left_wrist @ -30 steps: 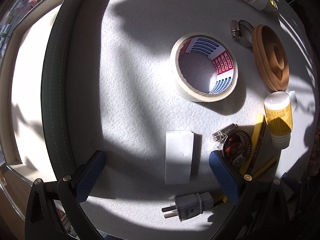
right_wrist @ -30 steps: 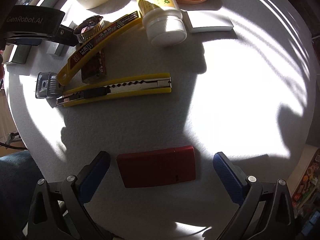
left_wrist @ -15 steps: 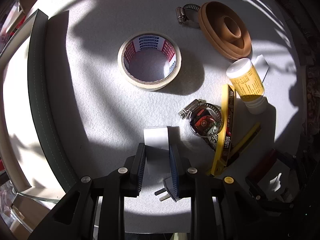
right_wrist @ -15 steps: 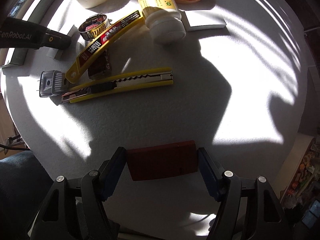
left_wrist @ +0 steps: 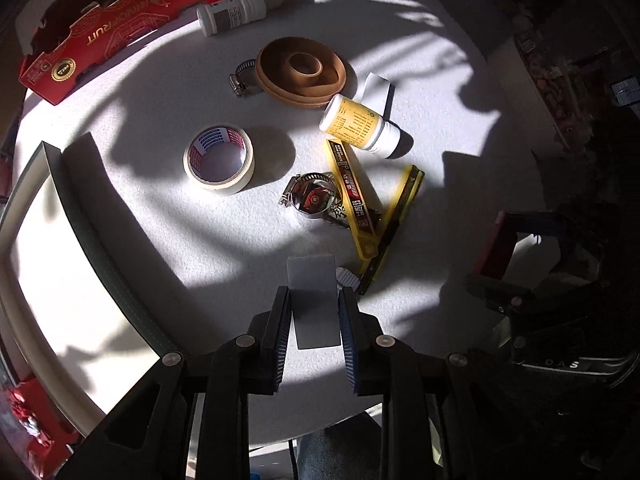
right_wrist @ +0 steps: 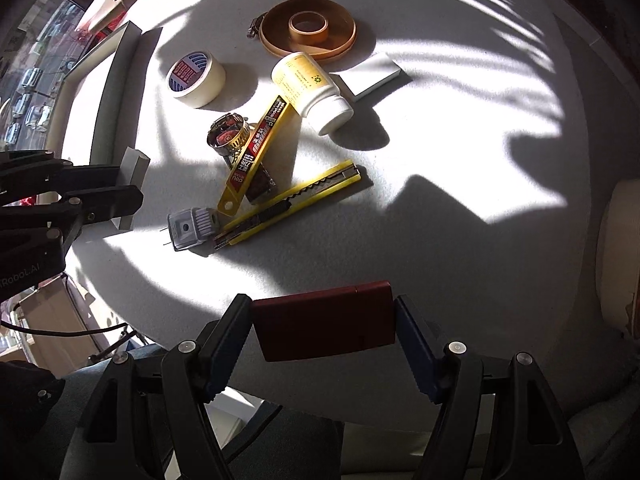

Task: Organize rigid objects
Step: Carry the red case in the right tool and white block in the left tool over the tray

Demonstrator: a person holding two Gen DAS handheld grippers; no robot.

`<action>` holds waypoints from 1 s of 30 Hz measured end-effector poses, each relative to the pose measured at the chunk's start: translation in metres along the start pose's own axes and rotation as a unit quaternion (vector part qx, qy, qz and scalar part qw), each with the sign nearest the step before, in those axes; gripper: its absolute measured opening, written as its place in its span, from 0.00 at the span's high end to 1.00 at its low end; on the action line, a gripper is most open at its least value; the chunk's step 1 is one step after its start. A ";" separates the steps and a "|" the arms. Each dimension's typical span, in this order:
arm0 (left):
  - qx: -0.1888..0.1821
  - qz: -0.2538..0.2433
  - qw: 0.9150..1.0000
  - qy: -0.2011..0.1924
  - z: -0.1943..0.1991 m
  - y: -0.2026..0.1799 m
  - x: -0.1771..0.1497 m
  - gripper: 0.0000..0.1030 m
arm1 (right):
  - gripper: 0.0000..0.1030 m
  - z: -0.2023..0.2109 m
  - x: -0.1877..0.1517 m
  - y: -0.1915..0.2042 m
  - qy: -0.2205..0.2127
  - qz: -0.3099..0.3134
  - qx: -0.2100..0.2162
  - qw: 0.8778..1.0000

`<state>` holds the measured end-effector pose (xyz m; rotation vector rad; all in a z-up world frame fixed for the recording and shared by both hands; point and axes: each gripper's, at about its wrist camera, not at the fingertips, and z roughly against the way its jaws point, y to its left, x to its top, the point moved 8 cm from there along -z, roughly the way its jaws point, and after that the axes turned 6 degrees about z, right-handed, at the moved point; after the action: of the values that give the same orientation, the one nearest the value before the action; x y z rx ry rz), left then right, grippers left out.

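Note:
My left gripper [left_wrist: 314, 294] is shut on a flat white block [left_wrist: 312, 304] and holds it up off the white table [left_wrist: 180, 240]. The right gripper [right_wrist: 322, 304] is shut on a flat red box [right_wrist: 324, 324], also lifted, with the pads pressing its two short ends. In the right wrist view the left gripper [right_wrist: 120, 196] shows at the left edge with the white block [right_wrist: 134, 172] in it. The left wrist view catches the red box [left_wrist: 494, 248] at the right, in shadow.
On the table lie a masking tape roll [left_wrist: 219, 158], a yellow bottle [left_wrist: 360, 126], a brown dish [left_wrist: 301, 68], a yellow blade case [left_wrist: 352, 196], a utility knife [left_wrist: 394, 224], a hose clamp [left_wrist: 312, 196], a plug [right_wrist: 190, 228]. A grey-rimmed tray [left_wrist: 100, 240] stands left, a red carton [left_wrist: 120, 20] behind.
Both grippers went from wide open to shut, the left on the white block and the right on the red box. Both then rose with them, and the left one rolled.

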<state>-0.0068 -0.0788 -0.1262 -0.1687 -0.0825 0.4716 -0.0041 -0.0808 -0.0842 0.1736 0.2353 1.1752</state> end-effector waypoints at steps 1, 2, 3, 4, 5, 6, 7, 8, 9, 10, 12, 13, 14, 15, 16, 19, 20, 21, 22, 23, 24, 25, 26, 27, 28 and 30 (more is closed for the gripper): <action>0.006 -0.012 1.000 -0.005 0.000 0.002 -0.003 0.75 | 0.29 0.010 -0.002 -0.006 -0.005 0.004 -0.005 1.000; 0.012 -0.018 1.000 -0.010 0.001 -0.001 -0.004 0.75 | 0.29 0.015 0.002 -0.004 -0.009 0.008 -0.009 1.000; 0.015 -0.020 1.000 -0.015 0.005 0.002 -0.005 0.75 | 0.29 0.020 0.006 -0.002 -0.014 0.011 -0.012 1.000; 0.017 -0.021 0.999 -0.021 0.006 0.011 -0.007 0.75 | 0.29 0.032 0.003 -0.015 -0.019 0.014 -0.014 1.000; 0.018 -0.018 0.999 -0.028 0.011 0.016 -0.005 0.75 | 0.29 0.042 0.003 -0.014 -0.023 0.016 -0.014 0.999; 0.019 -0.014 0.999 -0.034 0.018 0.024 -0.008 0.75 | 0.29 0.051 0.003 -0.012 -0.027 0.019 -0.016 0.999; 0.019 -0.009 0.999 -0.041 0.024 0.028 -0.009 0.75 | 0.29 0.050 0.010 -0.009 -0.030 0.025 -0.019 0.999; 0.021 -0.004 0.999 -0.049 0.029 0.035 -0.010 0.75 | 0.29 0.053 0.016 -0.008 -0.031 0.031 -0.022 0.999; 0.023 0.003 0.998 -0.056 0.035 0.040 -0.010 0.75 | 0.29 0.055 0.022 -0.005 -0.034 0.037 -0.025 0.998; 0.023 0.013 0.998 -0.062 0.039 0.047 -0.011 0.75 | 0.29 0.038 0.033 -0.001 -0.036 0.044 -0.028 0.998; 0.021 0.034 0.997 -0.072 0.046 0.061 -0.013 0.75 | 0.29 0.043 0.040 0.006 -0.041 0.059 -0.035 0.997; 0.020 0.045 0.996 -0.078 0.047 0.068 -0.012 0.75 | 0.29 0.039 0.047 0.015 -0.044 0.069 -0.039 0.996; 0.019 0.057 0.995 -0.083 0.050 0.075 -0.014 0.75 | 0.29 0.042 0.049 0.020 -0.046 0.076 -0.041 0.995; 0.018 0.067 0.994 -0.087 0.052 0.082 -0.014 0.75 | 0.29 0.036 0.054 0.027 -0.047 0.083 -0.044 0.994; 0.018 0.077 0.993 -0.092 0.052 0.089 -0.014 0.75 | 0.29 0.036 0.058 0.032 -0.048 0.091 -0.047 0.994; 0.017 0.104 0.989 -0.105 0.059 0.108 -0.018 0.75 | 0.29 0.039 0.064 0.045 -0.050 0.110 -0.053 0.991; 0.019 0.112 0.988 -0.109 0.061 0.114 -0.020 0.75 | 0.29 0.040 0.065 0.049 -0.050 0.116 -0.055 0.990; 0.020 0.119 0.986 -0.112 0.063 0.120 -0.022 0.75 | 0.29 0.042 0.067 0.053 -0.050 0.122 -0.056 0.990; 0.020 0.127 0.985 -0.114 0.064 0.127 -0.024 0.75 | 0.29 0.043 0.070 0.055 -0.050 0.131 -0.057 0.988; 0.020 0.133 0.984 -0.116 0.064 0.132 -0.025 0.75 | 0.29 0.044 0.071 0.060 -0.051 0.136 -0.058 0.988; 0.019 0.140 0.983 -0.117 0.065 0.137 -0.027 0.75 | 0.29 0.045 0.072 0.064 -0.050 0.142 -0.059 0.987; 0.020 0.145 0.982 -0.118 0.066 0.143 -0.030 0.75 | 0.29 0.044 0.074 0.069 -0.050 0.148 -0.058 0.986; 0.021 0.150 0.981 -0.119 0.066 0.148 -0.032 0.75 | 0.29 0.044 0.076 0.074 -0.050 0.153 -0.058 0.985; 0.023 0.155 0.980 -0.120 0.067 0.153 -0.034 0.75 | 0.29 0.042 0.078 0.080 -0.051 0.158 -0.058 0.984; 0.025 0.160 0.979 -0.121 0.068 0.158 -0.037 0.75 | 0.29 0.043 0.078 0.083 -0.051 0.163 -0.057 0.984; 0.027 0.169 0.978 -0.123 0.069 0.166 -0.041 0.75 | 0.29 0.042 0.081 0.092 -0.051 0.171 -0.057 0.982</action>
<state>-0.1254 0.0583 -0.0900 -0.0695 -0.2854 0.8323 -0.0448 0.0278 -0.0280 0.1783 0.0465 1.5118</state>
